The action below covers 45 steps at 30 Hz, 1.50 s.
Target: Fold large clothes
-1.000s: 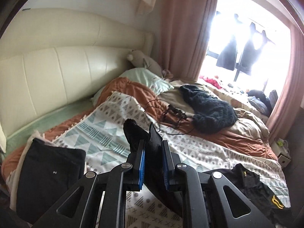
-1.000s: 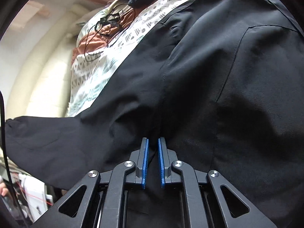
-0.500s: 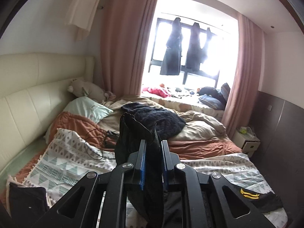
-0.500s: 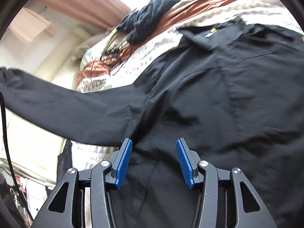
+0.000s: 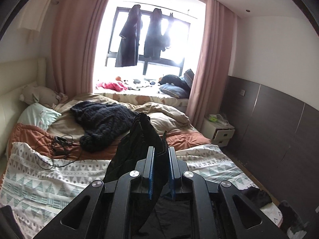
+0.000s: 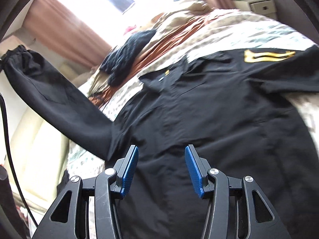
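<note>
Black jacket [image 6: 209, 119] is lying on the patterned blanket [image 5: 49, 175]; we're pinching its sleeve cuff [image 5: 143, 131] in the left gripper [image 5: 161, 171], right gripper [image 6: 161, 171] released above it. Sleeve risks slipping, bunching the fold.

Bedroom, daylight blown out through a big dark-framed window [image 5: 147, 39]. Dusty-pink floor-length curtains [image 5: 211, 59] either side. Cream padded leather headboard [image 5: 18, 79] on the left, white walls [image 5: 259, 45], dark panel wainscot [image 5: 279, 123] on the right, small white two-drawer nightstand [image 5: 219, 131] beside the bed.
</note>
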### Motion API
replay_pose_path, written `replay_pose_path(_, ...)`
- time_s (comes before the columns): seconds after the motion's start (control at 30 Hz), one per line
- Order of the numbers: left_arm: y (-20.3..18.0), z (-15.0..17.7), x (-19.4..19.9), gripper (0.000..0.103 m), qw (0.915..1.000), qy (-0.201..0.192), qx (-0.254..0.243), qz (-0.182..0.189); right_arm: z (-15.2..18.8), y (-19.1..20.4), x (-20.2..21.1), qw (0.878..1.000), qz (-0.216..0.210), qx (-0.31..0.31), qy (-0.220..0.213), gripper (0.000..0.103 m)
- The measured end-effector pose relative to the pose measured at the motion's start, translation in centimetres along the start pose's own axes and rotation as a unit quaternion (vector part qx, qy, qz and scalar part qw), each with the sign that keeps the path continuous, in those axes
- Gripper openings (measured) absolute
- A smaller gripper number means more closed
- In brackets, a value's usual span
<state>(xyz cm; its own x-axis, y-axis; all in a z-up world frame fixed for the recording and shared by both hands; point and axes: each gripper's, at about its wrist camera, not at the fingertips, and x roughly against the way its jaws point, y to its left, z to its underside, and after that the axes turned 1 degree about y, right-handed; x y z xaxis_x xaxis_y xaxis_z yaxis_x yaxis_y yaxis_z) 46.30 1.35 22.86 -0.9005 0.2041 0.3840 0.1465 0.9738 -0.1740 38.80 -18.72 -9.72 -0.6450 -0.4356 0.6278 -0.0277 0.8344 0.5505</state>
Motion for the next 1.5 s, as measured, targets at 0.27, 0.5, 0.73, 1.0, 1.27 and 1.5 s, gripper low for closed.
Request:
replay_pose_path(0.27,-4.6,3.9,-7.5,0.013,0.9972,0.057,-0.007,0.048,-1.0,-6.2,3.1,0.997,0.056,-0.036,-0.040,0.050)
replay_pose_path(0.5,-6.7,7.9,-15.1,0.013,0.9905,0.112,0.009,0.079,-2.4,-10.7,2.4,0.994,0.083,-0.057,-0.043,0.049)
replay_pose_path(0.73,-9.9,13.2,-21.9,0.018,0.9729,0.178,0.016,0.147,-2.5,-13.8,1.2,0.992,0.092,-0.075,-0.039,0.049)
replay_pose_path(1.0,-9.9,17.8,-22.6,0.103,0.9644,0.216,0.001,0.153,-2.9,-14.9,-0.6,0.993,0.090,-0.073,-0.022,0.050)
replay_pose_path(1.27,-1.5,21.1,-18.2,0.103,0.9775,0.201,0.011,0.064,-3.7,-14.4,-4.3,0.995,0.053,-0.085,0.001,0.049)
replay_pose_path(1.5,7.5,24.6,-13.6,0.094,0.9772,0.208,0.027,-0.035,-5.1,-13.0,-8.2,0.996,0.042,-0.075,0.026,0.049)
